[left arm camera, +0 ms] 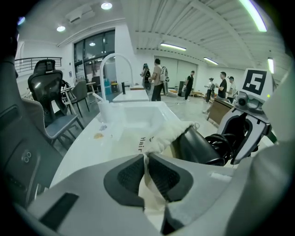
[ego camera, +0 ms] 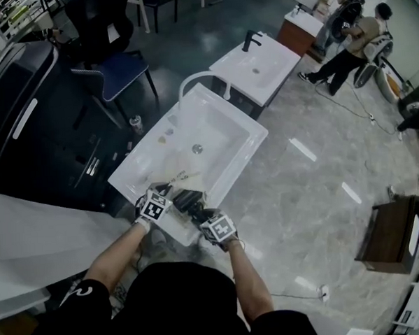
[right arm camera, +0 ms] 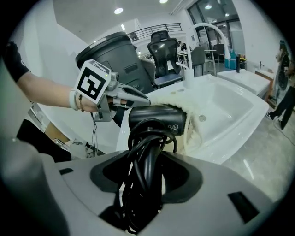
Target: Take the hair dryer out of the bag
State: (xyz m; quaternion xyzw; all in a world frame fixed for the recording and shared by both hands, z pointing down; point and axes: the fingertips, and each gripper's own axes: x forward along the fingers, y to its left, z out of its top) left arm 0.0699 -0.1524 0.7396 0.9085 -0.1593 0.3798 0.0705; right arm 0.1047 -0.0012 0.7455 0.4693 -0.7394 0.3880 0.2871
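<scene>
Our left tool (left arm camera: 144, 157) pinches a fold of the cream cloth bag (left arm camera: 162, 136), its jaws nearly together. Our right tool (right arm camera: 148, 161) clamps wide around the handle of the black hair dryer (right arm camera: 156, 120). The coiled cord (right arm camera: 144, 152) mostly hides that handle. We see the dryer's front end buried in the bag mouth, over the white sink (ego camera: 229, 138) edge.

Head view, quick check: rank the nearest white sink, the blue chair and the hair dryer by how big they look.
1. white sink, largest
2. blue chair
3. hair dryer, smallest, though the bag hides part of it
</scene>
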